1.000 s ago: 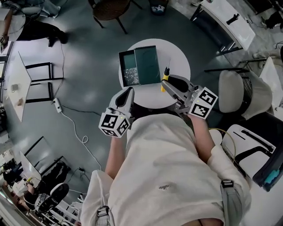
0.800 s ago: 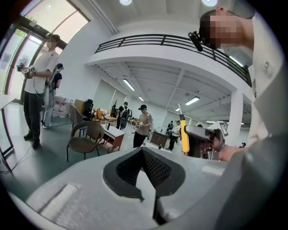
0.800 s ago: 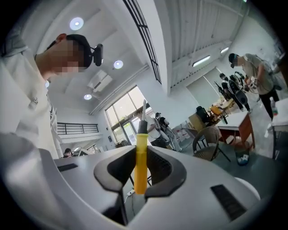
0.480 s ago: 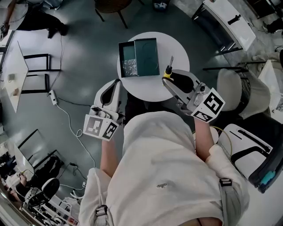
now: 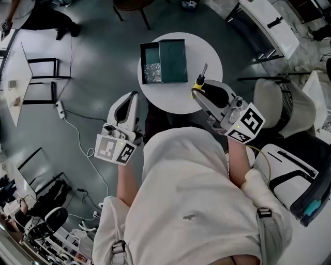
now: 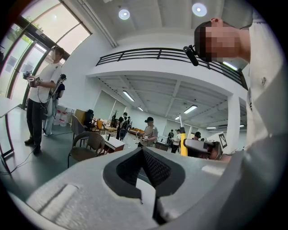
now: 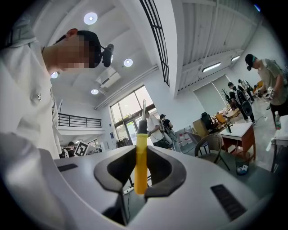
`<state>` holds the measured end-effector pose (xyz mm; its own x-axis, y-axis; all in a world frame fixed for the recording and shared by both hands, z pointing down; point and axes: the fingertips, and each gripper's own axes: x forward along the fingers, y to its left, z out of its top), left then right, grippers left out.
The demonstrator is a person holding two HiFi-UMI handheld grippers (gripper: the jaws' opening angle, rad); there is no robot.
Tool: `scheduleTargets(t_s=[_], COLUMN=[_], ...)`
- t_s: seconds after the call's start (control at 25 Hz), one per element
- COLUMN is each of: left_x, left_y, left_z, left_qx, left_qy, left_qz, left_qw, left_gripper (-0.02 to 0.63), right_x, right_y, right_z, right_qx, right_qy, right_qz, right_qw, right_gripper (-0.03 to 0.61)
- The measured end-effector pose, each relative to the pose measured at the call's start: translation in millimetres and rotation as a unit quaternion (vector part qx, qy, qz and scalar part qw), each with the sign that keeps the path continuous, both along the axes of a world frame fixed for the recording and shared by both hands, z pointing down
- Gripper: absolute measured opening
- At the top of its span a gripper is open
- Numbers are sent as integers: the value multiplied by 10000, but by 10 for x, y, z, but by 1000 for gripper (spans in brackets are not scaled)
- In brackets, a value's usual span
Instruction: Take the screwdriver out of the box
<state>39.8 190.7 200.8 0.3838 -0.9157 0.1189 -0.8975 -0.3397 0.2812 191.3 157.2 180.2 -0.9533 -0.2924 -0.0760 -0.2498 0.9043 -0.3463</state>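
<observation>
The dark green box (image 5: 163, 62) lies open on the round white table (image 5: 181, 101), its lid folded out flat. My right gripper (image 5: 197, 93) hangs over the table's right part, shut on the screwdriver (image 5: 199, 81) by its yellow handle. The black collar and metal shaft point away from me, clear of the box. In the right gripper view the yellow handle (image 7: 141, 170) stands upright between the pads of the right gripper (image 7: 140, 155). My left gripper (image 5: 135, 96) hovers off the table's left edge, above the floor. Its jaws meet with nothing between them in the left gripper view (image 6: 144, 152).
A white armchair (image 5: 282, 111) stands right of the table and a brown chair (image 5: 132, 5) beyond it. A power strip with its cable (image 5: 77, 134) lies on the floor at left. Other people stand around the hall (image 6: 42, 99).
Both grippers have lifted. The right one carried the screwdriver up from beside the box toward the table's right. The left one drew back off the table edge to the left.
</observation>
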Motion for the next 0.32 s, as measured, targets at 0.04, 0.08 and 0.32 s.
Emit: scheduleTargets(t_s=[0.04, 0.08, 0.32], left_x=[8, 18, 82], left_y=[11, 20, 25], left_z=[-1, -1, -27], left_qx=[14, 31, 152], left_qy=[-10, -16, 68], left_qz=[-4, -6, 63], left_qw=[10000, 10000, 9998], left_gripper=[11, 11, 11], right_x=[11, 20, 62], right_y=[15, 31, 68], right_z=[8, 16, 8], right_qx=[-6, -11, -63], right_qy=[2, 13, -20], right_qz=[7, 10, 34], right_qw=[10000, 10000, 10000], right_gripper=[80, 80, 80])
